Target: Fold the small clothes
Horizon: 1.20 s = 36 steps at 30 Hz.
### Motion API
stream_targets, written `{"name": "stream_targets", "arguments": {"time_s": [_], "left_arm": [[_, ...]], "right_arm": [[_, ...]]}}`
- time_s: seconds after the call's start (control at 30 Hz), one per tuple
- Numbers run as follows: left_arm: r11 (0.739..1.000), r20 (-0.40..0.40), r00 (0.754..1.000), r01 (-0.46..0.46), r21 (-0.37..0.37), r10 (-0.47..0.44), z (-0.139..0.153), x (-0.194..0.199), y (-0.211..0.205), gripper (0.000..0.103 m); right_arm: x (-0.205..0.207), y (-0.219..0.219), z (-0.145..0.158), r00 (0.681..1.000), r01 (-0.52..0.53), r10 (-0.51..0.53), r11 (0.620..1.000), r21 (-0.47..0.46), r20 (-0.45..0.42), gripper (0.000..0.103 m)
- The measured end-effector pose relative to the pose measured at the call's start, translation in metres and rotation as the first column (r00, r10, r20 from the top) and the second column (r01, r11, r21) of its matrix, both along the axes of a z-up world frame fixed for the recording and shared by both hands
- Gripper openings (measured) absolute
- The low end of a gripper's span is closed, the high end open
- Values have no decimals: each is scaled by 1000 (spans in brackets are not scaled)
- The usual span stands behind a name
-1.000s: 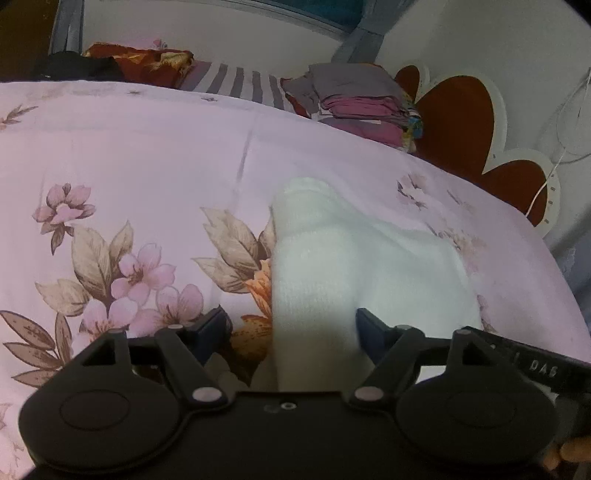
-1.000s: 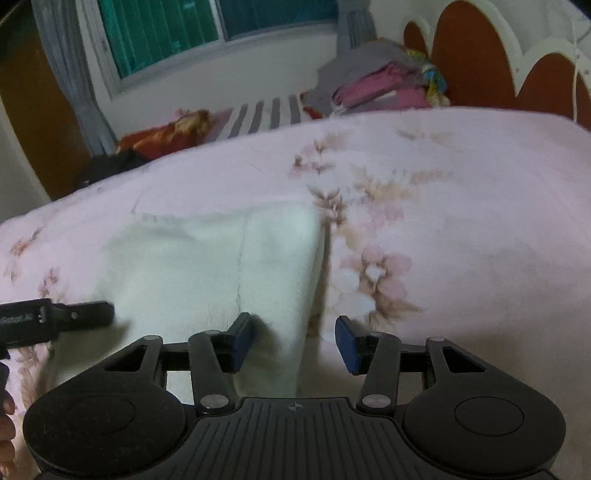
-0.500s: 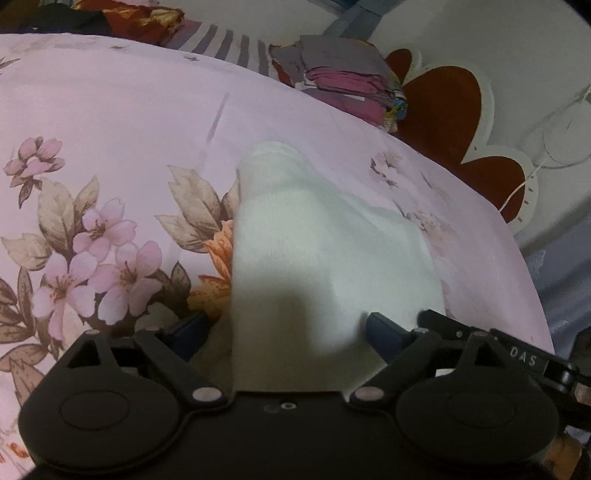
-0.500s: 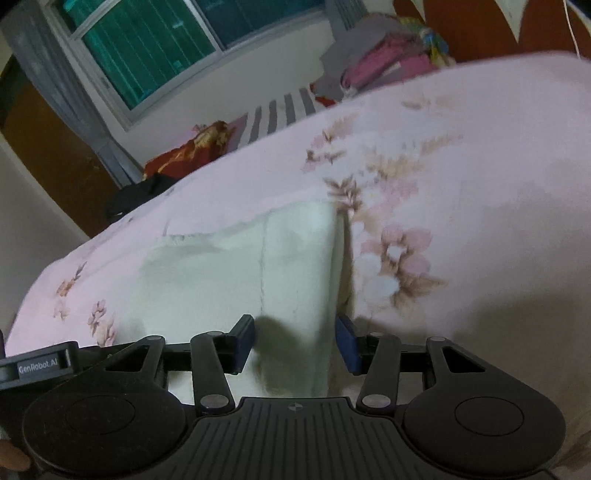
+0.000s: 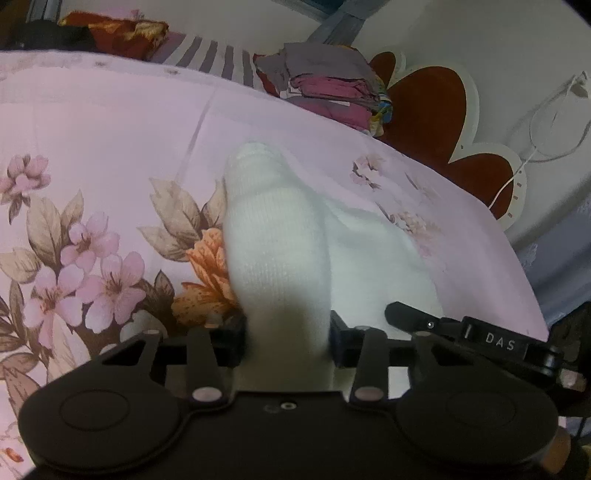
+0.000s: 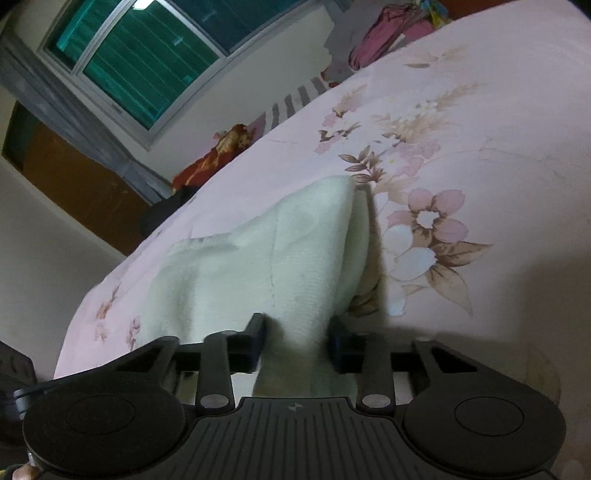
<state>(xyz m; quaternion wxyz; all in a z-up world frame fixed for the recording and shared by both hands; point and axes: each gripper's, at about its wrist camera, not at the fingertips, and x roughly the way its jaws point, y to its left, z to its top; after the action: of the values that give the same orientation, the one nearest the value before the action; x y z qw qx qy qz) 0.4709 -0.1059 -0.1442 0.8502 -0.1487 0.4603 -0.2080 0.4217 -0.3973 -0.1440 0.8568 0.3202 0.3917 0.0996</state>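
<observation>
A small white knitted garment [image 5: 280, 240] lies on the pink floral bedsheet [image 5: 92, 129]. My left gripper [image 5: 288, 338] is shut on its near left edge, the cloth bunched between the fingers and lifted. My right gripper [image 6: 297, 341] is shut on the near right edge of the same white garment [image 6: 258, 266], raised and tilted. The right gripper's finger [image 5: 417, 319] shows in the left wrist view, just right of the cloth. The far end of the garment still rests on the sheet.
A stack of folded purple and grey clothes [image 5: 332, 88] sits at the far side of the bed beside a red and white headboard [image 5: 436, 107]. A striped pillow [image 5: 218, 59] and red cloth [image 5: 114, 33] lie at the back. A window [image 6: 140, 51] is beyond.
Both grippers have closed on the near edge of the white garment and lifted it. The right gripper has risen and tilted, and the cloth now bunches into a ridge.
</observation>
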Motion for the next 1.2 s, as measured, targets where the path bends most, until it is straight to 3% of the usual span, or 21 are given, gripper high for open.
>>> {"name": "stream_targets", "arguments": {"time_s": [0.27, 0.57, 0.87, 1.2], "left_arm": [[999, 54, 998, -16, 41, 14, 36, -19, 14, 38], [990, 115, 990, -98, 99, 86, 79, -48, 92, 38], [988, 125, 986, -124, 91, 112, 87, -45, 228, 37], [989, 93, 989, -126, 78, 118, 59, -14, 372, 37]], "right_arm": [[-10, 17, 34, 998, -29, 28, 1000, 8, 60, 30], [-14, 92, 69, 986, -128, 119, 989, 72, 117, 30], [-12, 230, 85, 975, -188, 177, 979, 74, 133, 30], [12, 394, 61, 983, -157, 149, 984, 80, 104, 30]]}}
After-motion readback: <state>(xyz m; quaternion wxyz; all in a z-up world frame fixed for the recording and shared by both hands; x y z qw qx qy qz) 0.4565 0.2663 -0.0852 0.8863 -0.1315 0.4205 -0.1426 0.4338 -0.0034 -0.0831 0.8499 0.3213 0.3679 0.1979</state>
